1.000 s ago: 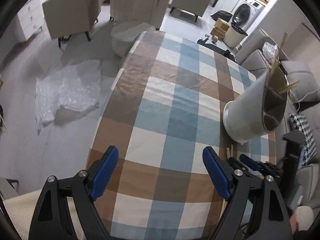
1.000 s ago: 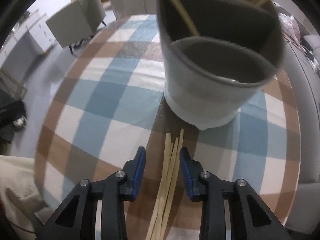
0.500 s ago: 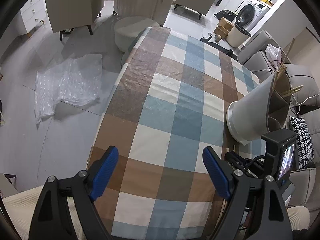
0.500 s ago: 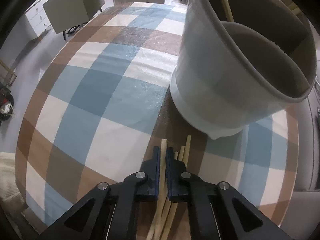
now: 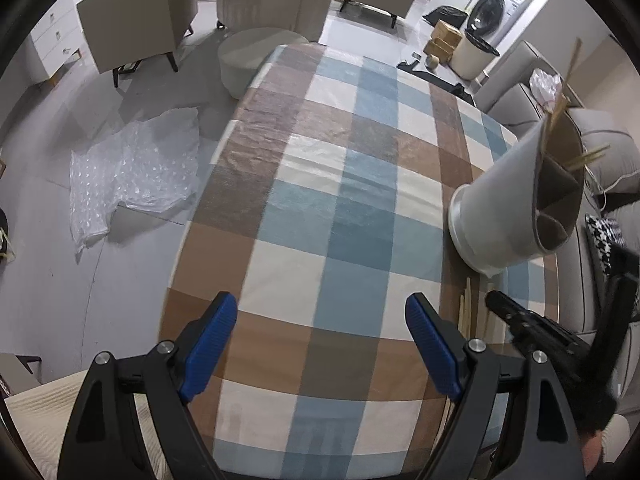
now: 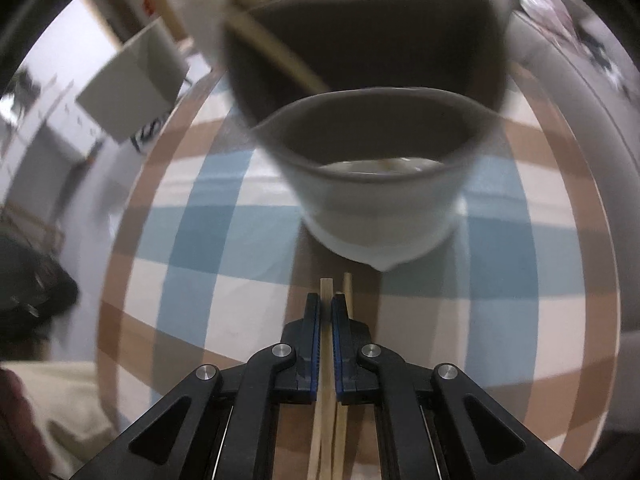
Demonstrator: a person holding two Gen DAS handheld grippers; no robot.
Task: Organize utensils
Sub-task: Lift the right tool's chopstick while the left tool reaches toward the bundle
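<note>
A grey utensil holder (image 5: 516,208) with inner compartments stands at the right of the checked table (image 5: 320,208), with several wooden chopsticks (image 5: 560,104) sticking out of it. Close up in the right wrist view the holder (image 6: 376,184) is just ahead. My right gripper (image 6: 326,304) is shut on a wooden chopstick (image 6: 326,286), with other chopsticks (image 6: 347,292) beside it; the view is blurred. It also shows in the left wrist view (image 5: 500,304) over loose chopsticks (image 5: 466,308). My left gripper (image 5: 320,320) is open and empty above the table's near part.
Armchairs (image 5: 136,28), a round pouf (image 5: 252,56) and bubble wrap (image 5: 132,172) are on the floor to the left. A sofa (image 5: 600,152) runs along the table's right side. A washing machine (image 5: 496,8) and bin (image 5: 476,56) stand far back.
My right gripper closed on a chopstick from the loose bundle and has shifted so the holder sits straight ahead. My left gripper stayed open, with small camera drift.
</note>
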